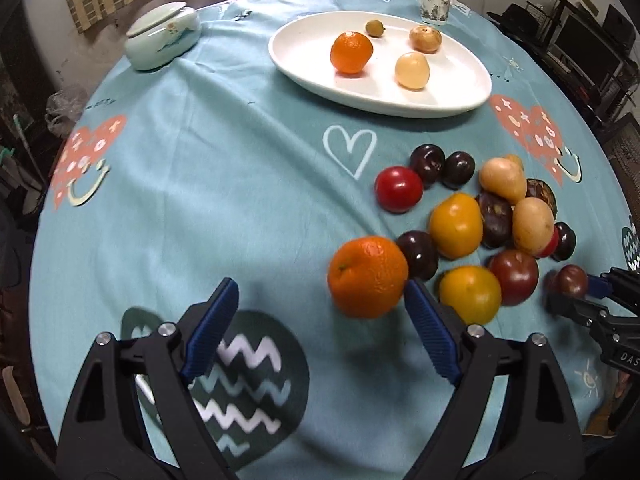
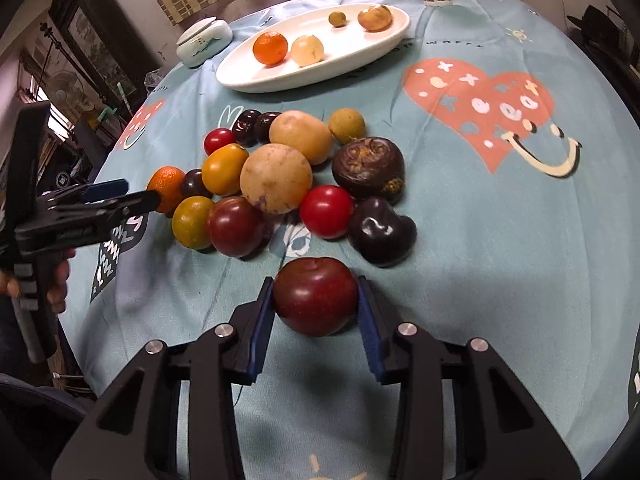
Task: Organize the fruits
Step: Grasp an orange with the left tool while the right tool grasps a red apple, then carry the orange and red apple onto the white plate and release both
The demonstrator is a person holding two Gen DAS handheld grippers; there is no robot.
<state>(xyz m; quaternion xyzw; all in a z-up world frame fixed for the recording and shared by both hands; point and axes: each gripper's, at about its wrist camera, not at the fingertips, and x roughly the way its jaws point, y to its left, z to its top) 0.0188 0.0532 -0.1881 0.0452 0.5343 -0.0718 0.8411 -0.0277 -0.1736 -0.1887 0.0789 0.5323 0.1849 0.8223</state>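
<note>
Tablecloth (image 1: 224, 168) teal with hearts, cluttered dim room behind, left hand-held gripper (image 1: 320, 320) released, right hand-held gripper (image 2: 316, 316) grasping dark red plum (image 2: 315, 296)

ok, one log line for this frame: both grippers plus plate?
left gripper: open, beside orange | right gripper: shut on dark red fruit | white plate: four fruits

Held fruit: we see a round dark red plum (image 2: 315, 297) pressed between two blue pads, stem dimple up.
Near orange: our large round orange citrus (image 1: 367, 277) touches one blue pad at the heap's near edge.
Heap: red tomatoes (image 2: 327, 211), yellow tomatoes (image 2: 224, 169), tan round fruits (image 2: 276, 179) and dark purple fruits (image 2: 381, 231) lie touching on the blue cloth.
Plate: our white oval ceramic plate (image 1: 304, 68) carries a small orange (image 1: 351, 52), two pale fruits and one tiny green one, apart.
</note>
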